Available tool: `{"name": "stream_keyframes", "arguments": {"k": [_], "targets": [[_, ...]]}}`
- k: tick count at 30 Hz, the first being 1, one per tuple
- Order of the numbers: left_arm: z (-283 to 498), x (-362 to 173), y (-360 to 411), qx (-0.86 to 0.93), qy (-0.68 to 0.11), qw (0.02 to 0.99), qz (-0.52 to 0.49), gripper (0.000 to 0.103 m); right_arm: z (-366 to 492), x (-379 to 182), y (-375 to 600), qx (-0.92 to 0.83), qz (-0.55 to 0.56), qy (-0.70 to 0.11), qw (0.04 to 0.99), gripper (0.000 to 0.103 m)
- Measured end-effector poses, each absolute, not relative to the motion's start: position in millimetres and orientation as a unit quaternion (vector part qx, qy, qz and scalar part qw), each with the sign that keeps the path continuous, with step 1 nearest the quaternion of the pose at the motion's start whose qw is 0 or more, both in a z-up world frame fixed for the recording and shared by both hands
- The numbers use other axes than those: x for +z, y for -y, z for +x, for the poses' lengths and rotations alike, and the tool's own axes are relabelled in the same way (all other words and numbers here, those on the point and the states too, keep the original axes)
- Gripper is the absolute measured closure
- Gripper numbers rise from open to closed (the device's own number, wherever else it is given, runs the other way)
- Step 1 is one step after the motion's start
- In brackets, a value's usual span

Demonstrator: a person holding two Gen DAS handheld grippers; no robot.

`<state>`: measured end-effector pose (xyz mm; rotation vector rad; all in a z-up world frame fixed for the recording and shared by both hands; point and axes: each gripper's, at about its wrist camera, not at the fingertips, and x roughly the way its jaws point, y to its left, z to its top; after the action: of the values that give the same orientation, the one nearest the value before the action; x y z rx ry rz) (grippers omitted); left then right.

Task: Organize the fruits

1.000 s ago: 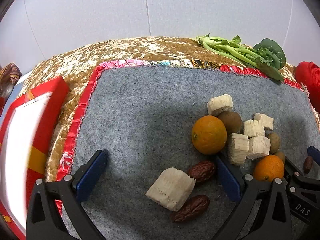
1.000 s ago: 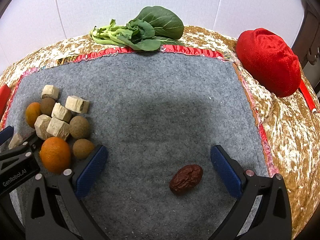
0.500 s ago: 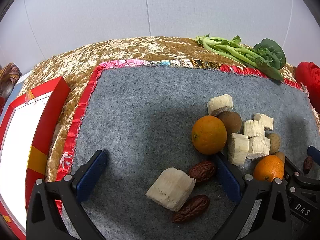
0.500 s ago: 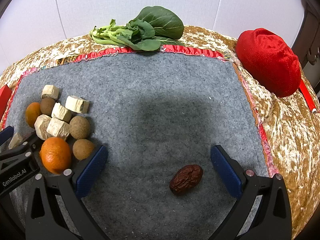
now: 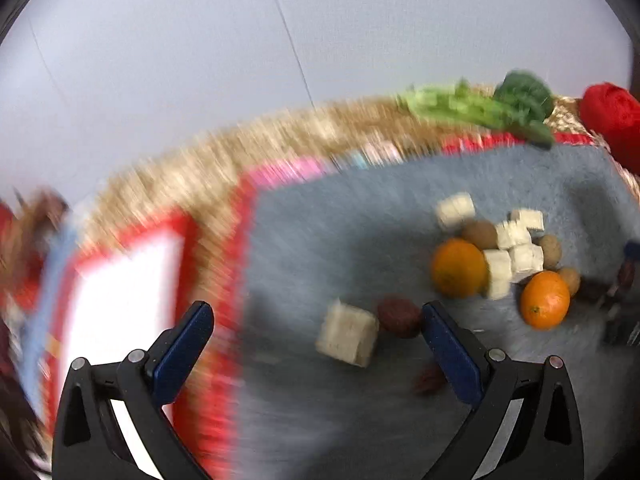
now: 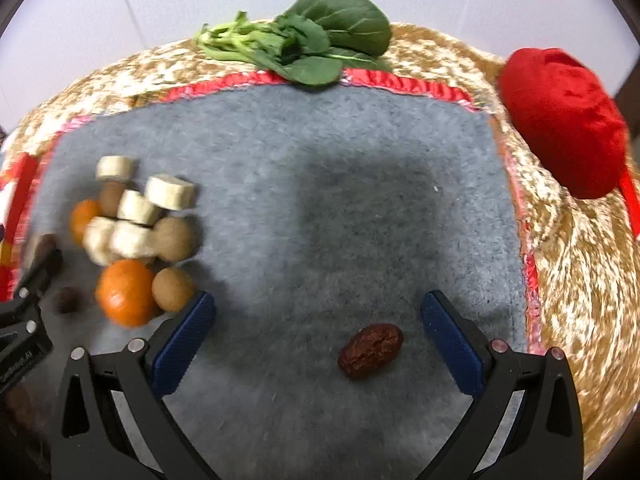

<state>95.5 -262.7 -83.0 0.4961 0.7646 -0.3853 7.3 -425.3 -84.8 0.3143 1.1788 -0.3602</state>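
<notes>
Right claw gaping wide, gripping nothing, hovering low over the grey mat; single date lying between its fingers, nearer the right one, not touched. Left claw also spread wide, empty, view badly smeared; pale cube and a date sitting between its fingers, second date just nearer. Farther out, two oranges, brown round fruits and more pale chunks heaped touching on the mat. Red-edged white tray waiting empty beside the mat. Leafy greens and red cloth lump lying at the far edge of the worktop. Sorting looking barely begun: nothing grouped, nothing in the tray. Writing on the other claw's body at far left of right view too blurred for reading.
</notes>
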Motion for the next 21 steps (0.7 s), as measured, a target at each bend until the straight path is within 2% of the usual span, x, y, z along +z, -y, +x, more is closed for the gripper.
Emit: {"name": "stream_keyframes", "arguments": {"k": [3, 6, 10, 11, 13, 18, 19, 21], "targets": [[93.5, -59.8, 237.4, -0.188, -0.311, 0.888, 0.283, 0.000, -6.7, -52.6, 424.5, -0.105, 0.203, -0.505, 0.832, 0.000], [103.1, -51.4, 213.0, -0.190, -0.311, 0.888, 0.282, 0.000, -5.0, -39.9, 407.8, -0.001, 0.262, -0.498, 0.827, 0.000], [113.9, -49.3, 202.6, -0.211, -0.344, 0.880, 0.249, 0.000, 11.3, -51.4, 385.6, 0.004, 0.262, -0.526, 0.809, 0.001], [112.1, -49.2, 205.8, -0.222, -0.348, 0.876, 0.249, 0.000, 15.4, -57.4, 388.1, -0.004, 0.282, -0.530, 0.800, 0.004], [108.5, -49.3, 210.6, -0.233, -0.343, 0.873, 0.255, 0.000, 19.8, -64.9, 394.8, -0.021, 0.308, -0.533, 0.788, 0.008], [105.0, -50.4, 224.1, -0.254, -0.339, 0.867, 0.262, 0.000, 23.4, -75.1, 400.3, -0.035, 0.335, -0.530, 0.778, 0.010], [103.5, -51.1, 228.1, -0.257, -0.338, 0.866, 0.265, 0.000, 26.0, -78.7, 398.8, -0.034, 0.333, -0.537, 0.775, 0.011], [102.9, -52.8, 234.8, -0.260, -0.337, 0.863, 0.272, 0.000, 27.9, -85.9, 396.7, -0.037, 0.337, -0.546, 0.766, 0.024]]}}
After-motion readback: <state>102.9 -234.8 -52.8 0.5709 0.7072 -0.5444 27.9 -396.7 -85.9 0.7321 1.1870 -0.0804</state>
